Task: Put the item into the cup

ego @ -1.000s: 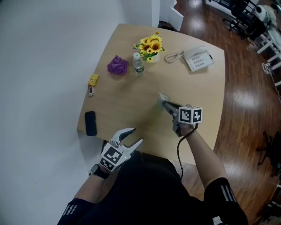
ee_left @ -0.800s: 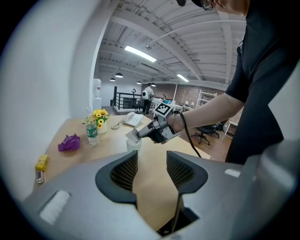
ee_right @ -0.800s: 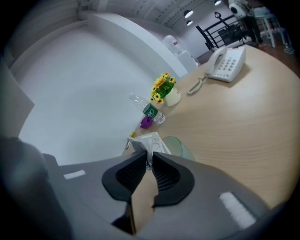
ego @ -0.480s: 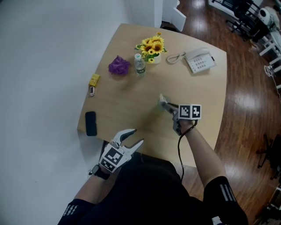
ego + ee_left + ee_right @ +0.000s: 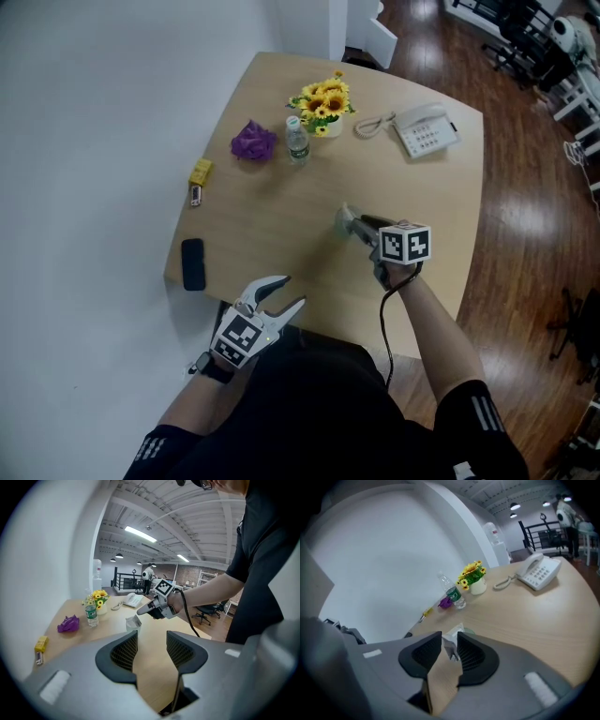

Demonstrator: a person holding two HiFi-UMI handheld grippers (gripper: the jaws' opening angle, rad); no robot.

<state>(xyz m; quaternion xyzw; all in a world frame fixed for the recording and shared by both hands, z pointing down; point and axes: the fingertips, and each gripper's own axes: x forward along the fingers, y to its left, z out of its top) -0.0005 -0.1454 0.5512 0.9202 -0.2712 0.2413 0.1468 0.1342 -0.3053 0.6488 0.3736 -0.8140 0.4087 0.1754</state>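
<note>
A small pale cup (image 5: 344,223) stands on the wooden table (image 5: 281,216) near its middle, with a white packet (image 5: 132,620) sticking up out of it. My right gripper (image 5: 353,226) is right at the cup and its jaws are opening. In the right gripper view the packet (image 5: 452,635) and the cup's rim (image 5: 468,631) show between the spread fingers, which do not press on them. My left gripper (image 5: 284,292) hovers open over the table's near edge with nothing between its fingers (image 5: 123,654).
At the table's far side are a purple crumpled thing (image 5: 251,141), a water bottle (image 5: 296,138), a pot of sunflowers (image 5: 323,101) and a white desk telephone (image 5: 424,127). A yellow item (image 5: 198,174) and a black flat object (image 5: 192,263) lie along the left edge.
My right gripper's jaws have spread apart at the cup, and the hand has shifted slightly. My left gripper has stayed where it was.
</note>
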